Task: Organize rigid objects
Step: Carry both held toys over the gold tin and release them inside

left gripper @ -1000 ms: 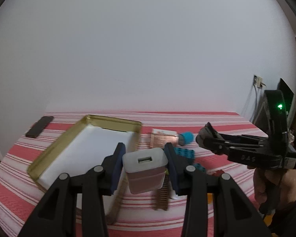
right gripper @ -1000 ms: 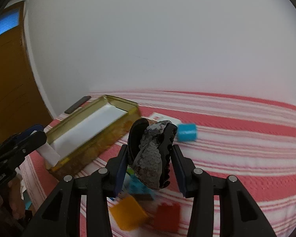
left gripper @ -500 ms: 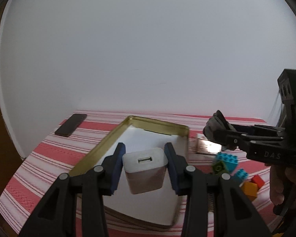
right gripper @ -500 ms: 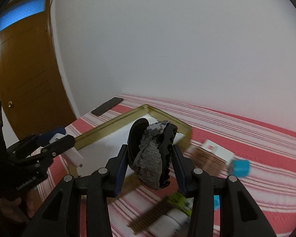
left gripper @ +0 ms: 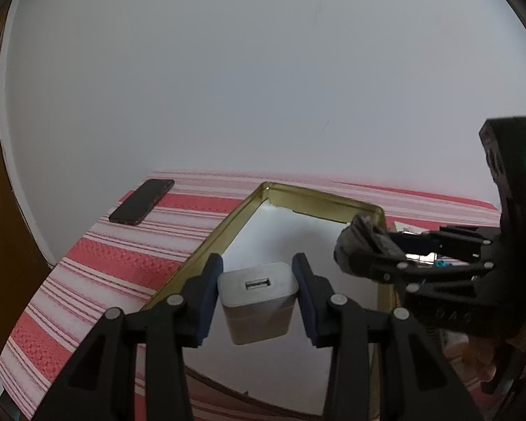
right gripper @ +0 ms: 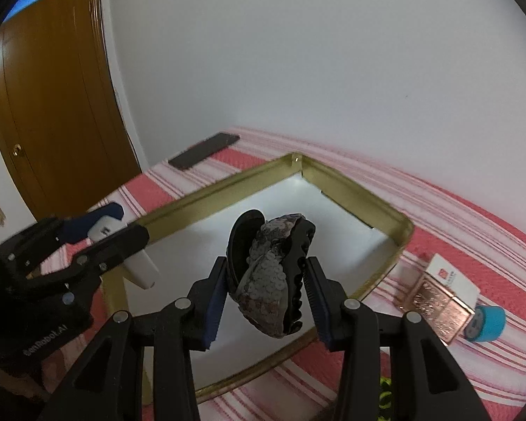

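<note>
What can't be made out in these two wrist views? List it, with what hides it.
- Tray near corner: both views, behind the gripper arms.
- Hair clip far side: right wrist view, turned away; left wrist view shows a dark lump.
- Charger prongs: hidden beneath its body.
- Yellow-green item: cut off at the bottom edge.
- Box print: too small.

The near edge of the gold-rimmed tray (left gripper: 319, 203) is hidden behind the fingers of the left hand-held gripper (left gripper: 257, 296) at 6 o'clock. In the right wrist view, a yellow-green object (right gripper: 385, 391) at 5 o'clock is cut off by the frame and cannot be identified. The print on the small white box (right gripper: 452, 277) is too small to be read. The blue cylinder (right gripper: 487, 322) is blurred.
</note>
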`<state>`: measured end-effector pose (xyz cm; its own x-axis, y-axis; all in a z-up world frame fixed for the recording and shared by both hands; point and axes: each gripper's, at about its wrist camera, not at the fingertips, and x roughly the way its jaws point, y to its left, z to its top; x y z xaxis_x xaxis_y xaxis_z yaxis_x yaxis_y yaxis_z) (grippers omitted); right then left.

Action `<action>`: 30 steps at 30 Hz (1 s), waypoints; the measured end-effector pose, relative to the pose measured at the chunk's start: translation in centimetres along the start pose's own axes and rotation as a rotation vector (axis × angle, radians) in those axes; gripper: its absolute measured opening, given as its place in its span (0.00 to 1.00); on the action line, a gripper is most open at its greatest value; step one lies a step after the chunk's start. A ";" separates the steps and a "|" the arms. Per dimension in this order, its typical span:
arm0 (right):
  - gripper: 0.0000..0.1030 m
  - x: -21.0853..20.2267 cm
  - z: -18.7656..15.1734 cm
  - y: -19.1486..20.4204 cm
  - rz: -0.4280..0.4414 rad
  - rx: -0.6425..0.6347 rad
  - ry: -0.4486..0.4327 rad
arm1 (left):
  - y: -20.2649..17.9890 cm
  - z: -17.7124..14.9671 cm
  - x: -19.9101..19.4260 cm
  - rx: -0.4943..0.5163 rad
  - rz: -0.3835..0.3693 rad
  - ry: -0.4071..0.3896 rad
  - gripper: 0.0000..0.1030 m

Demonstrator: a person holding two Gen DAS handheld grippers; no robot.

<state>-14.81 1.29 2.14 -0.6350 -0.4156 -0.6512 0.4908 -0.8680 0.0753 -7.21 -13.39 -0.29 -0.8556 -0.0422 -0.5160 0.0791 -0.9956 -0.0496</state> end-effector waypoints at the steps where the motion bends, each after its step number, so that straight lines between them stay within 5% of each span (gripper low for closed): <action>1: 0.45 0.4 -0.2 0.1 -0.001 -0.003 0.009 | 0.2 0.0 0.5 -0.001 0.001 0.006 0.39; 12: 0.45 4.3 0.2 -0.5 -0.029 -0.013 0.079 | 0.9 -0.2 2.0 0.008 0.028 0.047 0.39; 30: 0.49 4.6 0.6 0.2 -0.073 -0.015 0.091 | 1.2 0.2 2.9 0.015 0.060 0.071 0.40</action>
<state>-18.02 -0.96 -0.42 -0.6128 -0.3240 -0.7208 0.4544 -0.8907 0.0141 -9.70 -14.74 -1.68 -0.8111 -0.0966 -0.5769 0.1214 -0.9926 -0.0045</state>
